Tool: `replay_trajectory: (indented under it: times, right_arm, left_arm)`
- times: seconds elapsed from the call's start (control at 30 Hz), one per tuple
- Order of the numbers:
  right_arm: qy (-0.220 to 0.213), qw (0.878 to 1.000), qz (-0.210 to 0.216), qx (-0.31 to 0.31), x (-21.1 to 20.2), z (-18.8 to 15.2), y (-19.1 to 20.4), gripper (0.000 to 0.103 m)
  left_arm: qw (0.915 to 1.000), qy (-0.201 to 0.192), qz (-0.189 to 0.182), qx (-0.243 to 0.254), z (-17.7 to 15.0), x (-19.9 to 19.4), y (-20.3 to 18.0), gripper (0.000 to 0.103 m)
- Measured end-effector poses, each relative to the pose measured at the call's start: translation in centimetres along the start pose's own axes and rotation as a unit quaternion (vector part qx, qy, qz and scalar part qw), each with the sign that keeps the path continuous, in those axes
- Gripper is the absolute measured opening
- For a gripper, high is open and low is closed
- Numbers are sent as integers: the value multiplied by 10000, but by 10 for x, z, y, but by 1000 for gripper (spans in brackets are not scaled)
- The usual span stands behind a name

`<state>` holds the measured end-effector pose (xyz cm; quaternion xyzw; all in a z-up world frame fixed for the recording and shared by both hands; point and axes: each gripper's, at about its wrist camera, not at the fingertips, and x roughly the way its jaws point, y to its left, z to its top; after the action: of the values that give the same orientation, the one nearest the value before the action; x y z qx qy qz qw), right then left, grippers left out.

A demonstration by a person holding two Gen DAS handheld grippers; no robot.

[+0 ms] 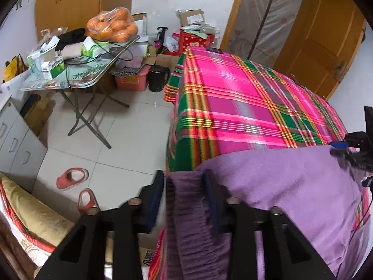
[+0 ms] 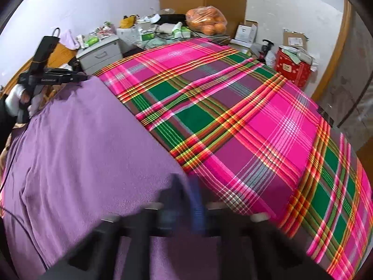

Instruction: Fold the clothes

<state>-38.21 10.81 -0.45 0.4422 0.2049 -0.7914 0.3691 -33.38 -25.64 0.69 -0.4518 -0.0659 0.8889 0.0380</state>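
I find the purple garment [image 2: 81, 144] stretched crosswise between my clenched right hand-held gripper [image 2: 186, 200] and left hand-held gripper [image 1: 184, 196], each grasping one corner.

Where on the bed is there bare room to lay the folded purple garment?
The plaid bedspread is bare beyond the purple garment, up to its far edge. The folding table is crowded with a bag of oranges and boxes.

I see the garment [image 2: 77, 144] spread on the bed [image 2: 233, 107], at its near end. Folding worktop [image 1: 77, 79] beyond the bed's far corner, bagged fruit [image 1: 114, 25] on it. Slippers [image 1: 72, 177] on floor [image 1: 130, 126] left of the bed; drawer unit [image 1: 14, 137] probably farther left.
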Motion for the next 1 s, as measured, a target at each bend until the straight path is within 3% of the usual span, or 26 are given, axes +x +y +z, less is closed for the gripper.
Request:
replay_trajectory:
  times: [0.1, 0.23, 0.57, 0.8, 1.0]
  right_arm:
    - [47, 9996, -276, -40, -2, 1, 10, 3]
    - [-219, 9983, -545, 43, -25, 2, 21, 3]
    - [-1013, 9912, -844, -102, -133, -13, 74, 3]
    - [-1386, 9869, -800, -187, -192, -50, 123, 3]
    - [-1477, 9869, -619, -215, -216, -99, 171, 3]
  left_arm:
    - [9999, -33, 137, 5, 0, -4, -3, 26]
    - [9996, -202, 94, -184, 0, -22, 0, 24]
    - [9946, -1008, -231, -134, -14, -109, -12, 23]
    - [9876, -1492, -483, 13, -52, -172, -22, 23]
    - [9802, -1855, -686, 91, -111, -210, -23, 23]
